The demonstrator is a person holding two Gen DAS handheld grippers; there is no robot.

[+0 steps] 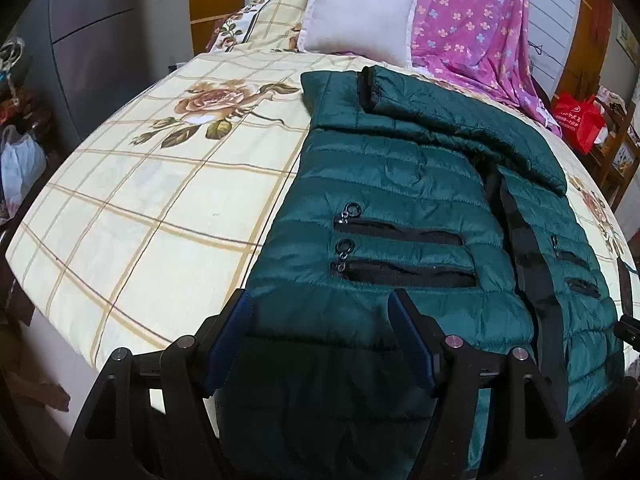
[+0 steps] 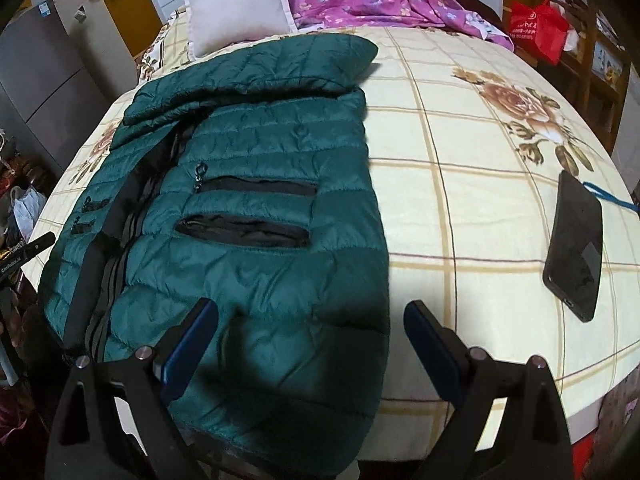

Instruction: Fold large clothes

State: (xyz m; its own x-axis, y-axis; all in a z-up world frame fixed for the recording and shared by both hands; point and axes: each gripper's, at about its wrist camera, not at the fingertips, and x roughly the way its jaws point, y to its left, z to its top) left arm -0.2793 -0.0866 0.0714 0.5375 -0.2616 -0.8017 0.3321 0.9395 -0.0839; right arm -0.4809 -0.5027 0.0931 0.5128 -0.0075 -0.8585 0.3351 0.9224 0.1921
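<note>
A dark green quilted puffer jacket (image 1: 400, 200) lies front up on the bed, its hem hanging over the near edge and one sleeve folded across the chest. It also shows in the right wrist view (image 2: 256, 168). My left gripper (image 1: 320, 308) is open, its blue-padded fingers just above the jacket's left hem, holding nothing. My right gripper (image 2: 312, 316) is open above the jacket's right hem and side edge, holding nothing.
The bed has a cream checked sheet with rose prints (image 1: 152, 208). A white pillow (image 1: 356, 12) and a pink flowered blanket (image 1: 472, 20) lie at the head. A black phone (image 2: 576, 244) lies on the sheet right of the jacket. A red bag (image 2: 536, 28) stands beside the bed.
</note>
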